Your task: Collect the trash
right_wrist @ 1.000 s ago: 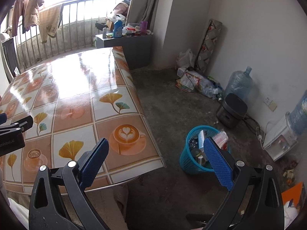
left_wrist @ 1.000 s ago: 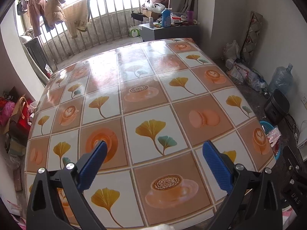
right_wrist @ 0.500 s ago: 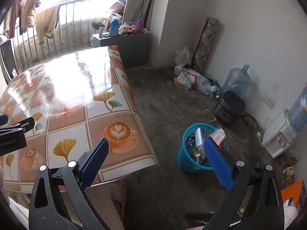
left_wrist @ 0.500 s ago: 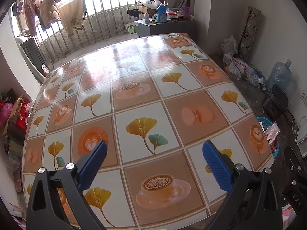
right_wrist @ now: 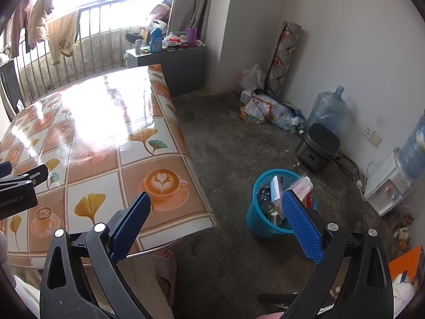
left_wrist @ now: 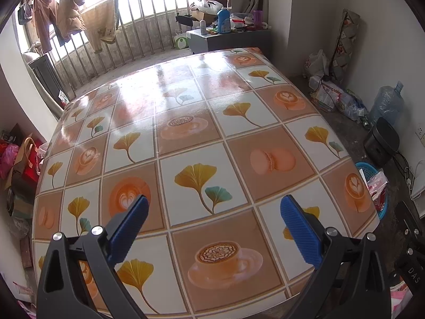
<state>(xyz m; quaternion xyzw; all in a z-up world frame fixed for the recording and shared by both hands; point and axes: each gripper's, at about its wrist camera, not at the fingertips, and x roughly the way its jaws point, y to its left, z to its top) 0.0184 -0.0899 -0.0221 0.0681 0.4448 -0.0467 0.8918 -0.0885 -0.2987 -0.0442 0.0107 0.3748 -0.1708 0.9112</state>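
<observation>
A blue mesh trash basket stands on the concrete floor right of the table, stuffed with wrappers and packets; the left wrist view catches its rim past the table's right edge. My right gripper hangs open over the table's near right corner and the floor, with nothing between its blue pads. Open too and holding nothing, my left gripper hovers above the near part of the patterned tablecloth. The left gripper's black body pokes in at the left edge of the right wrist view.
A black cooker, a water jug and a pile of bags line the right wall. A grey cabinet with bottles stands beyond the table. Railings with hanging clothes close the far side. Bags lie left of the table.
Both grippers have drawn back and tilted a little, so the table and basket sit lower and farther in view. Both stay open with nothing held.
</observation>
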